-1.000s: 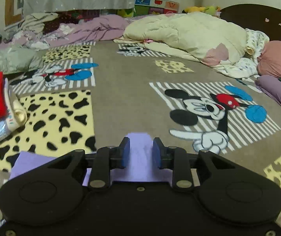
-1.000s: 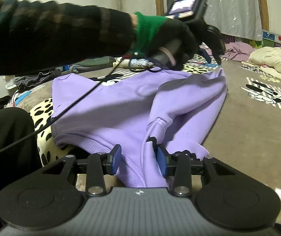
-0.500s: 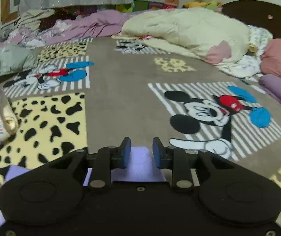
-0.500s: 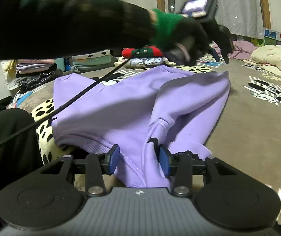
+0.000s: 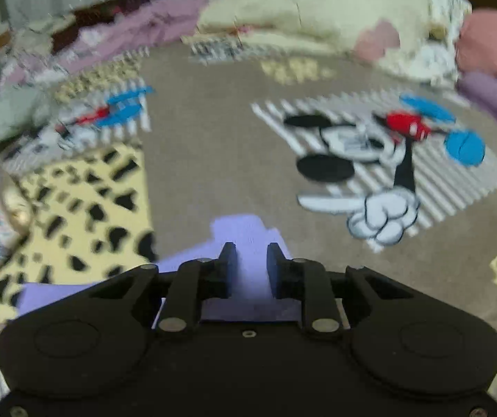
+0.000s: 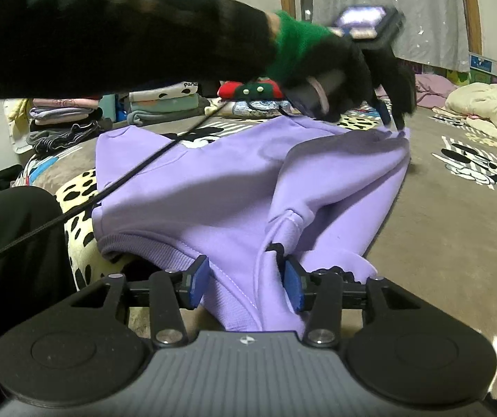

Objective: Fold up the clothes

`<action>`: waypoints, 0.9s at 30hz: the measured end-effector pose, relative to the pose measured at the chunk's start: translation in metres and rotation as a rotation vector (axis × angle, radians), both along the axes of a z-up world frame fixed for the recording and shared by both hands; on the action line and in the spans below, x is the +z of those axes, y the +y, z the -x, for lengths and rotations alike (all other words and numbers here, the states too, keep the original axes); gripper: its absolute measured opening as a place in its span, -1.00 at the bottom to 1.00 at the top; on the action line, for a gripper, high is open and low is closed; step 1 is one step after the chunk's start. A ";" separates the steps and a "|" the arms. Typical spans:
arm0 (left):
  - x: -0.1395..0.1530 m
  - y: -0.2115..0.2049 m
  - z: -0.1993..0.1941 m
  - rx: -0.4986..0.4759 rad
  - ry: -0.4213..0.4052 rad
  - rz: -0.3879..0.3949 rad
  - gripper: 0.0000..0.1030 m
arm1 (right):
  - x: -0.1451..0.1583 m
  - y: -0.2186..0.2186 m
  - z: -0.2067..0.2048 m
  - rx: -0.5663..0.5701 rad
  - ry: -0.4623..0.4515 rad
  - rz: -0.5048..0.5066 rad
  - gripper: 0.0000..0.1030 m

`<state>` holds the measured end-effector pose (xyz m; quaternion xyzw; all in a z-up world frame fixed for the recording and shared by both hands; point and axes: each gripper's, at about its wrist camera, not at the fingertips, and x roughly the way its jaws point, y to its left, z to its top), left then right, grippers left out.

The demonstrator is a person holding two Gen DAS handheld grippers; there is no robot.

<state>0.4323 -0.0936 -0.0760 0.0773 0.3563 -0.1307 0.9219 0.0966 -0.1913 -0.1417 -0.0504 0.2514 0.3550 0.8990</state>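
One purple sweatshirt (image 6: pixel 234 187), two hand-held grippers, left (image 5: pixel 250 260) and right (image 6: pixel 245 278), one cartoon-print blanket (image 5: pixel 213 146)

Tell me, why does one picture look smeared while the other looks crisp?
Left wrist view: motion blur smears the patterned blanket and bedding; the left gripper stays sharper. Right wrist view: mostly crisp purple sweatshirt, the sleeve blurred; fisheye bends edges.

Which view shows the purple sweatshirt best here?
The right wrist view: the purple sweatshirt spreads across the bed there, cuff and hem visible, both tongs on it. The left wrist view is blurred and shows only a small purple patch between the left tongs.
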 end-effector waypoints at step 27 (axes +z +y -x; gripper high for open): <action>-0.067 0.005 0.247 -0.249 -0.030 0.051 -0.43 | -0.004 -0.005 0.025 0.006 -0.085 0.074 0.08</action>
